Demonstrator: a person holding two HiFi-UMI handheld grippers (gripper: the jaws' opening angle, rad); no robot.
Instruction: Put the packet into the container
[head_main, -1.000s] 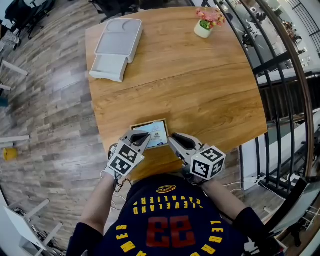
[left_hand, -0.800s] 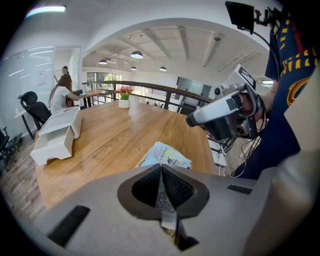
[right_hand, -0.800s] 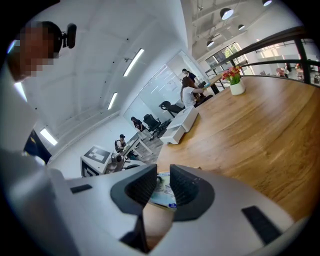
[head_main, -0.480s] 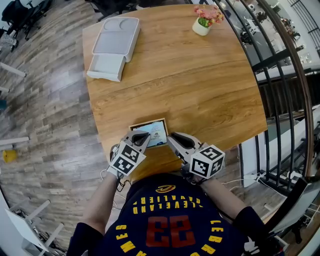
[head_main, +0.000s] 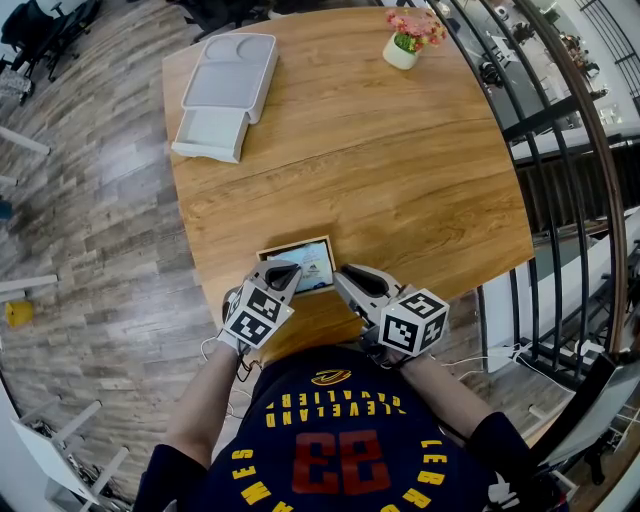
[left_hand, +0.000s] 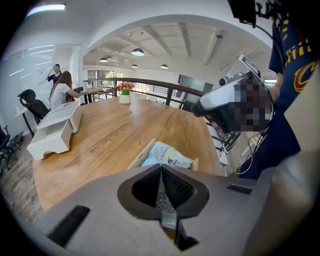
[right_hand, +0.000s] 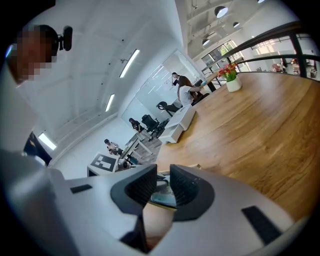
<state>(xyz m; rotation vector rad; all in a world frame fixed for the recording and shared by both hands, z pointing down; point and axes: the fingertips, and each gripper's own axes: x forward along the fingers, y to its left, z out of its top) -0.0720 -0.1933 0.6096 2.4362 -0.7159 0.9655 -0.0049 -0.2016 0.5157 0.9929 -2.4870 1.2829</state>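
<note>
At lower centre, we see the left tongs (head_main: 283, 271) clenched on the packet (head_main: 313, 264) edge to lift it from its wooden tray (head_main: 296, 245). The right tongs (head_main: 346, 276) stay released, and the white container (head_main: 230, 80) waits at upper left.

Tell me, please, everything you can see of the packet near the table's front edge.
The packet is a small, crinkly pouch, pale blue and white with dark print. It lies fairly flat inside a shallow wooden container at the near edge of the table. The left gripper is shut on its near edge, a printed strip showing between the pads. Nothing else visibly presses on it.
</note>
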